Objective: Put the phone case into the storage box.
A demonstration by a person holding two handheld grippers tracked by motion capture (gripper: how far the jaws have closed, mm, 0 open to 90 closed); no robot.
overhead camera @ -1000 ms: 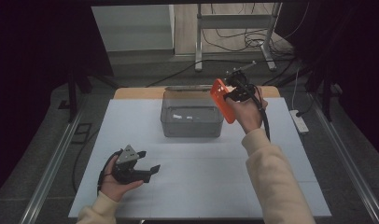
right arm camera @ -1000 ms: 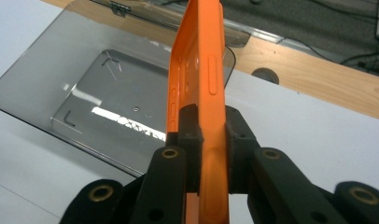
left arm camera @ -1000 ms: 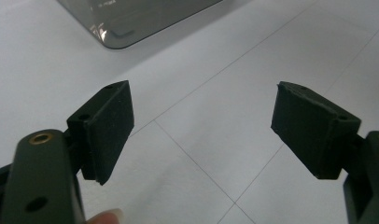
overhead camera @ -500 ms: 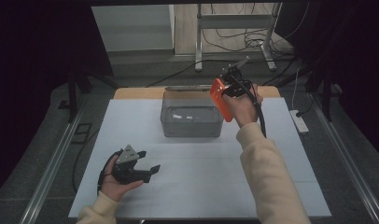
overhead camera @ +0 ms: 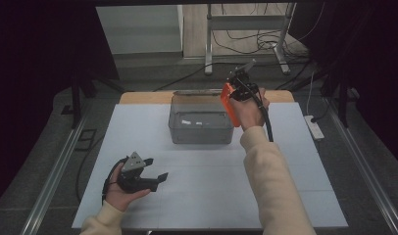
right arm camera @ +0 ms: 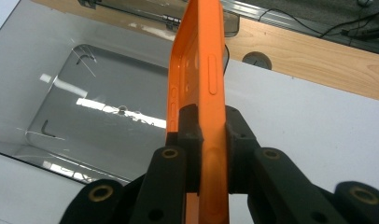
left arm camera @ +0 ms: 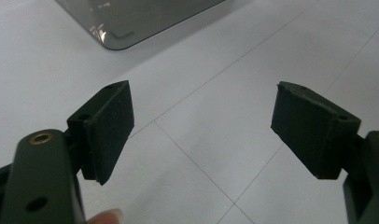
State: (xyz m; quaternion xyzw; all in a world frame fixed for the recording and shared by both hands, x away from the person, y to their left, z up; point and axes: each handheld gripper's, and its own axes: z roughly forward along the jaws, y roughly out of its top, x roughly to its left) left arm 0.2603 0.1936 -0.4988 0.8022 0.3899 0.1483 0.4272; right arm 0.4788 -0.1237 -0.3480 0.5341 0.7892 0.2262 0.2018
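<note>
Right gripper raised beside grey bin — jaws clamping orange case.

Cream sleeves, 2 blk grippers w/ cables

the left tool lies low at the near left, cradled in the person's left hand with the palm turned up beneath it; its jaws stand wide apart with nothing between them, the pads facing each other across a broad gap. the right arm reaches forward in a pale sleeve, stretched well out from the body. the right hand grips its right tool from behind, raised and angled downward, with both jaws pressed tight together on a thin orange piece standing on edge.
</note>
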